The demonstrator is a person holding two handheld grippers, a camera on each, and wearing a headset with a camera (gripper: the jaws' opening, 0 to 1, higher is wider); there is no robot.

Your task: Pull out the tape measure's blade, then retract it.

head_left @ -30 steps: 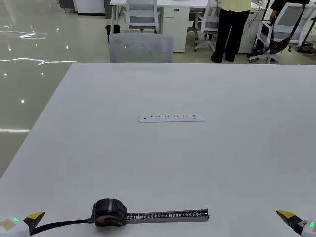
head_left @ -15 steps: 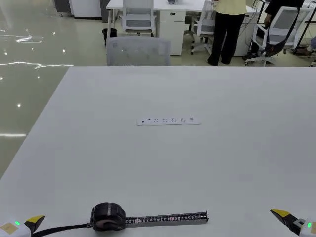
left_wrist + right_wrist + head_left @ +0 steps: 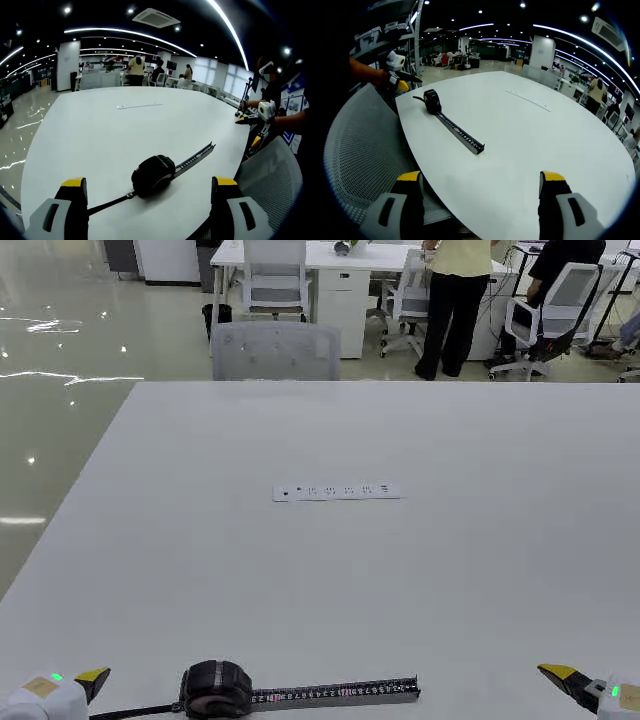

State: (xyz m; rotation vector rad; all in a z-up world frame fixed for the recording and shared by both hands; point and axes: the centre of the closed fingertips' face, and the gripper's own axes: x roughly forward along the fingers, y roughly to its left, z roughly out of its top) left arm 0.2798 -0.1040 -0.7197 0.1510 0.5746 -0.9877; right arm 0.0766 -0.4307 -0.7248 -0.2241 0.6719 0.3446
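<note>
The white counter (image 3: 450, 590) spreads wide and bare ahead of both your tools, which gives the blade room to lie flat. Your left hand-held gripper (image 3: 149, 182) sits at the near edge with its jaws spread wide and nothing between them; your right hand-held gripper (image 3: 481, 176) is the same, fully parted and empty, well off to the other side. That spacing looks deliberate: one tool at each end of the work, so one can steady the body while the other minds the free end. A power strip (image 3: 336, 491) lies far ahead of both tools, out of the way. The blade (image 3: 335, 693) is already drawn out part way and rests along the counter's near edge, running from your left hand-held gripper toward your right one; since nothing holds it, I judge its lock is keeping it extended, so retracting is what remains. The tape measure's case (image 3: 153, 174) lies just ahead of your left jaws, in line with the gap between them, well placed for a straight close. Its strap (image 3: 107, 204) trails back toward your left jaw. The blade's hooked tip (image 3: 479, 148) points at your right hand-held gripper, ahead of it but clearly apart.
</note>
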